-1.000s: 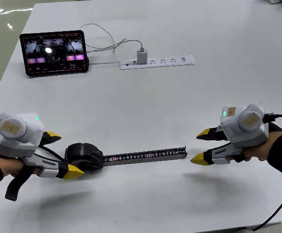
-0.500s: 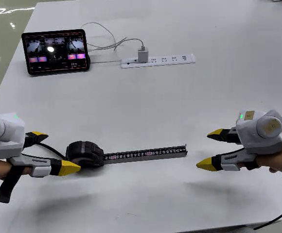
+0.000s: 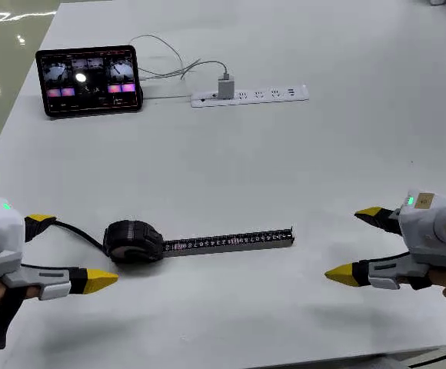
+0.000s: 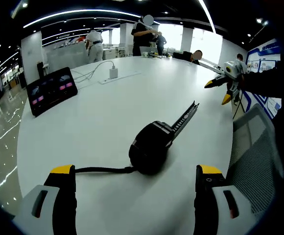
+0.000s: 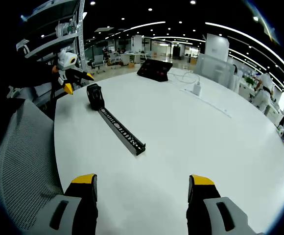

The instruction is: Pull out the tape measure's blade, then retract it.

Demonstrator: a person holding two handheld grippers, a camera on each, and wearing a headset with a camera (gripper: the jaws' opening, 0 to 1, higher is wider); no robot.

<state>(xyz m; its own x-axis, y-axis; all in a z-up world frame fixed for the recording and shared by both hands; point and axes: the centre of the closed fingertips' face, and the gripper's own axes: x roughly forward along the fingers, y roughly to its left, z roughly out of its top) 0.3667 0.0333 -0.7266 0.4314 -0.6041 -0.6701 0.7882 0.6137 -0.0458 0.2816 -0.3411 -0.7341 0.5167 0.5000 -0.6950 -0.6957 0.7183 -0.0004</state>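
A black tape measure (image 3: 133, 241) lies on the white table (image 3: 231, 161), its blade (image 3: 227, 242) drawn out to the right and flat on the surface. A black strap runs from the case toward my left gripper (image 3: 69, 250), which is open a short way left of the case. In the left gripper view the case (image 4: 152, 146) sits ahead between the yellow-tipped jaws, untouched. My right gripper (image 3: 367, 243) is open, well right of the blade's end. In the right gripper view the blade (image 5: 121, 132) stretches away toward the case (image 5: 95, 95).
A tablet (image 3: 90, 80) with a lit screen stands at the back left. A white power strip (image 3: 250, 96) with a charger and cables lies beside it. The table's near edge (image 3: 300, 361) runs just below both grippers. People stand in the background of the left gripper view.
Both grippers have drawn apart from the tape measure: the left one back to the left off the case, the right one further right. The tape measure lies where it was.
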